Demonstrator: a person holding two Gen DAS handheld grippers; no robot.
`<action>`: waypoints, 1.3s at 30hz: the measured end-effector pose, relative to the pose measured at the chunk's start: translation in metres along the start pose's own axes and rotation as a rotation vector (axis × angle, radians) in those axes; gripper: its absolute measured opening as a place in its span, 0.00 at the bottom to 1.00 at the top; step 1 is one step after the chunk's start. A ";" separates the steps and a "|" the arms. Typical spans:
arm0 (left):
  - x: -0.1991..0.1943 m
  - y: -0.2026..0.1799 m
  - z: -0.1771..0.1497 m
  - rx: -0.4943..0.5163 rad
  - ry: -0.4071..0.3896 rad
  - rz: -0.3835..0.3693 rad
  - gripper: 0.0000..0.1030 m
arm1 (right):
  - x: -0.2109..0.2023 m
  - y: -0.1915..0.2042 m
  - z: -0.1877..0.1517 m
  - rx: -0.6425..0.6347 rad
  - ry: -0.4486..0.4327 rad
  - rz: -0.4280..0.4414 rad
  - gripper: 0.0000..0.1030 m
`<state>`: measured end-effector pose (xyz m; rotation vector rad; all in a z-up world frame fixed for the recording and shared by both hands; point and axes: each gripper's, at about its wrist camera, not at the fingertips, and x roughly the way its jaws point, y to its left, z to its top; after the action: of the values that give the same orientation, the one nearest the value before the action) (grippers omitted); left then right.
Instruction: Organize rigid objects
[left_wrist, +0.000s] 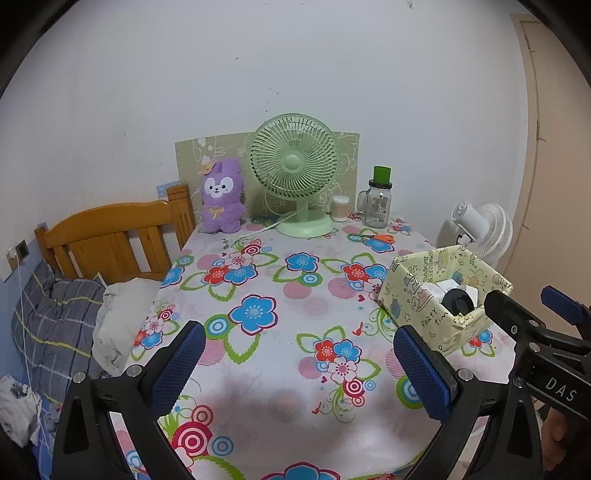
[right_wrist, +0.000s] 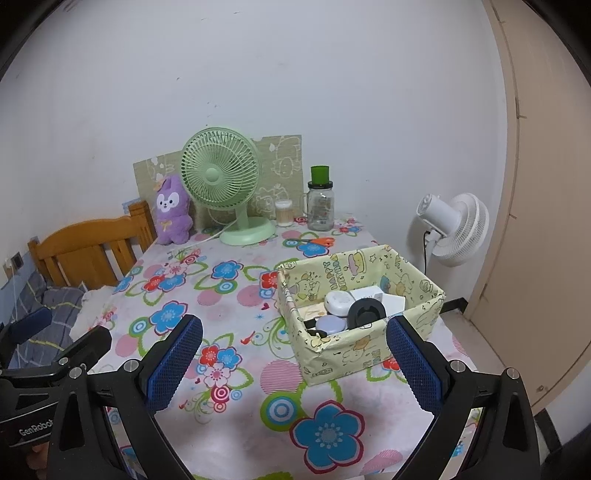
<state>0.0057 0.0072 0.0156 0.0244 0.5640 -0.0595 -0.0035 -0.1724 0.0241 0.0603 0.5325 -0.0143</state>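
Left wrist view showed the left gripper held above the near edge of the bench, its blue-padded fingers spread wide with nothing between them. The right gripper hovered beside it, its fingers likewise parted and empty. A yellow paper-covered box stood on the floral cloth at the bench's right side, just ahead of the right gripper. Inside it lay a black ring-shaped piece, a round white case, a lilac disc and a white carton, packed close together. At the back of the bench stood a green fan, a purple plush toy, a glass jar and orange scissors.
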 end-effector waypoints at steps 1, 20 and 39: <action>0.000 -0.001 0.000 0.002 0.000 -0.001 1.00 | 0.001 0.000 0.000 0.001 0.002 0.003 0.98; 0.005 -0.003 0.001 0.010 -0.003 0.002 1.00 | 0.008 0.001 -0.002 0.004 0.007 -0.005 0.98; 0.004 -0.003 0.002 0.009 -0.003 -0.002 1.00 | 0.003 0.001 -0.001 0.007 -0.007 -0.013 0.98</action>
<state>0.0097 0.0041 0.0150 0.0327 0.5603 -0.0636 -0.0008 -0.1717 0.0218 0.0641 0.5262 -0.0287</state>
